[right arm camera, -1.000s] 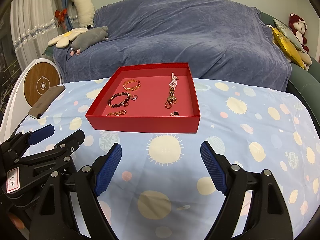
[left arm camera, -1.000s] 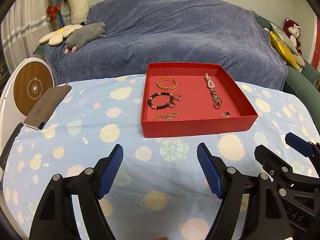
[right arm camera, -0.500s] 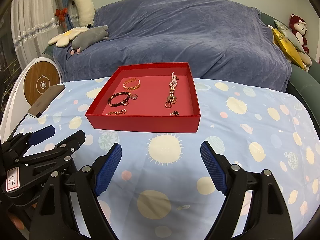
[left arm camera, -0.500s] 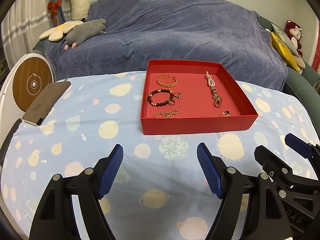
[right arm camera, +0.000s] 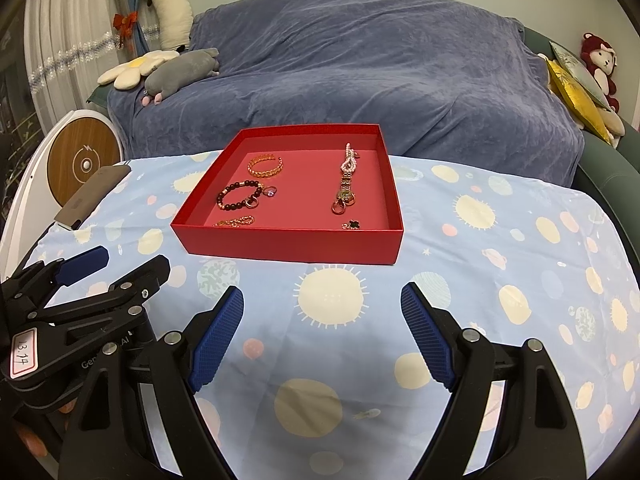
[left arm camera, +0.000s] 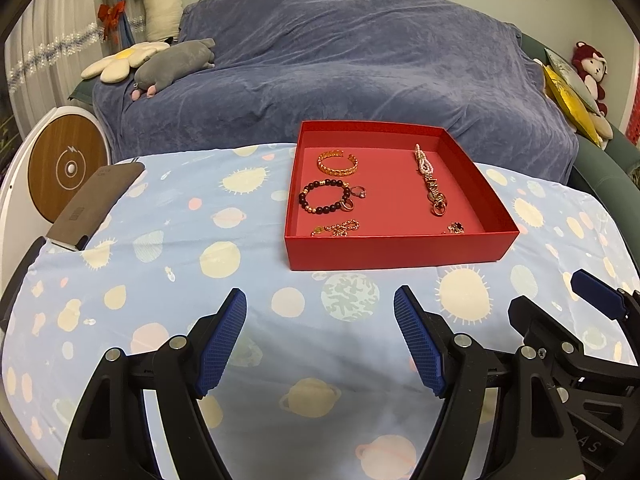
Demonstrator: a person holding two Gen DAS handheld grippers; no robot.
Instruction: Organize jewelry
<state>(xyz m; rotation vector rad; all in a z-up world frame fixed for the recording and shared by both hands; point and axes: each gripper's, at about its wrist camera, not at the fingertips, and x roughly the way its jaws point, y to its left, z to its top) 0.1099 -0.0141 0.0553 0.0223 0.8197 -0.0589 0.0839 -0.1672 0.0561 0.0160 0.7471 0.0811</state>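
Red box of jewelry unmoved, left gripper and right gripper fingers unchanged (both wide, empty)

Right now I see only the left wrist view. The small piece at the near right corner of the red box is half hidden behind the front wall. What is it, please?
Observer: The right wrist view shows it whole: a black clover-shaped charm with a gold rim, lying on the floor of the red box.
Operator: Is the right hand-held gripper open? I see only its edge.
Observer: Yes. The right hand-held gripper is open, and only the tablecloth shows between its pads.
Operator: Does the left one carry any mark?
Observer: The left hand-held gripper has a white label on its body, reading 13.14.
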